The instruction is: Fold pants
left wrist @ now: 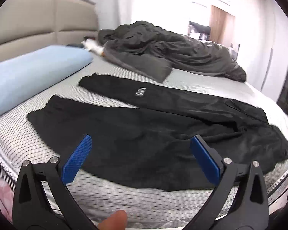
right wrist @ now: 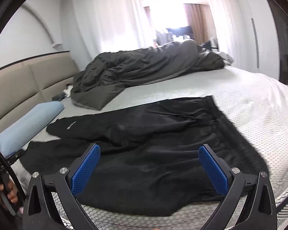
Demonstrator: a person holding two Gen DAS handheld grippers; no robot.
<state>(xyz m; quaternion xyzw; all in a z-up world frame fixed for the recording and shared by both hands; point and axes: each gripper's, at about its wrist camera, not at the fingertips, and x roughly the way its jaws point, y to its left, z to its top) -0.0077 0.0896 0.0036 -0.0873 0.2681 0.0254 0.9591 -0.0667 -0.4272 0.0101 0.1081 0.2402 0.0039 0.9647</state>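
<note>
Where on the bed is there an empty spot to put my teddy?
The biggest bare patch of mattress lies past the waistband of the black pants, below the dark grey duvet. A thin strip runs between the pants and the duvet. It is crowded by the blue pillow, where the pant legs end. Both claws hang open over the near edge.

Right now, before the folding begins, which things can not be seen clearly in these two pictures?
- Pants: the small white logo on the far leg is too blurred to read, in both views.
- Small white things beside the grey duvet: blurred, partly covered by it.
- Room behind the bed: washed out by window light.
- Left claw and right claw: both open, holding nothing.
</note>
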